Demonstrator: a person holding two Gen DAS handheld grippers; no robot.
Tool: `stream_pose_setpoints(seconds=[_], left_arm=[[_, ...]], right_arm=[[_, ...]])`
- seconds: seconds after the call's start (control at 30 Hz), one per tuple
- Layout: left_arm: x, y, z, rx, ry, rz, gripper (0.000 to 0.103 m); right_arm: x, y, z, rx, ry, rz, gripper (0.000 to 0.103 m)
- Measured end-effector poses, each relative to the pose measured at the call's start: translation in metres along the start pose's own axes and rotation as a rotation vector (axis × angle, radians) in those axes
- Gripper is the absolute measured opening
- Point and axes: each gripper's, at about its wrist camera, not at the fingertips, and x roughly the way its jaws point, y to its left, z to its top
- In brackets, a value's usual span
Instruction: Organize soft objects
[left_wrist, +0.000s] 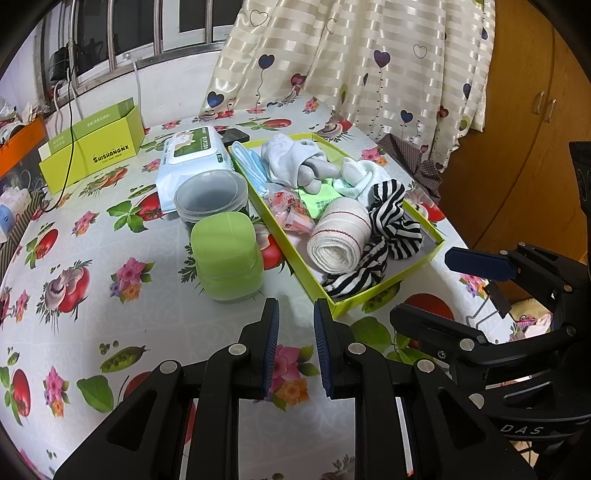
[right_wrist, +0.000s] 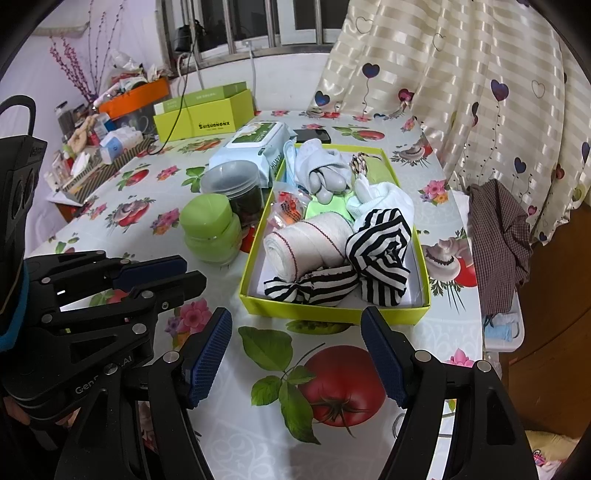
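Note:
A shallow lime-green box (left_wrist: 388, 284) (right_wrist: 332, 314) on the table holds soft things: a rolled white bandage (left_wrist: 340, 236) (right_wrist: 306, 243), black-and-white striped cloth (left_wrist: 391, 218) (right_wrist: 380, 251), pale socks (left_wrist: 291, 155) (right_wrist: 317, 158), a blue face mask (left_wrist: 251, 166) and small packets. My left gripper (left_wrist: 295, 314) hovers over the table just before the box's near corner, jaws a narrow gap apart and empty. My right gripper (right_wrist: 295, 325) is open and empty in front of the box's near wall; it also shows in the left wrist view (left_wrist: 443, 288).
A green lidded jar (left_wrist: 227, 254) (right_wrist: 210, 229) and a clear tub (left_wrist: 210, 195) stand left of the box. A wipes pack (left_wrist: 192, 155), a phone (right_wrist: 314, 136) and a green carton (left_wrist: 92, 147) lie behind. A curtain (right_wrist: 461, 92) hangs at right; a checked cloth (right_wrist: 498, 240) drapes the table's edge.

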Motion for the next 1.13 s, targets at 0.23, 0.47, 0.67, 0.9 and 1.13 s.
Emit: stream_pose_setpoints(seconds=[0.23, 0.47, 0.67, 0.9, 1.13], left_arm=[[-0.0005, -0.0003, -0.0004, 0.0, 0.0, 0.0, 0.02], [-0.0007, 0.0, -0.0001, -0.001, 0.001, 0.0, 0.02], [-0.0008, 0.0003, 0.0002, 0.0, 0.001, 0.0, 0.02], [-0.0006, 0.0009, 0.0006, -0.002, 0.0, -0.004, 0.02], [-0.0045, -0.0013, -0.0042, -0.002, -0.022, -0.007, 0.02]], right_arm=[[-0.0005, 0.0006, -0.0001, 0.0, 0.0, 0.0, 0.073], [-0.0006, 0.0008, -0.0004, 0.0, 0.0, 0.0, 0.073], [-0.0003, 0.0002, -0.0008, 0.001, 0.001, 0.0, 0.073], [-0.0004, 0.0001, -0.0008, 0.0, 0.0, -0.001, 0.073], [-0.001, 0.0013, -0.0005, 0.0, -0.003, 0.0, 0.073]])
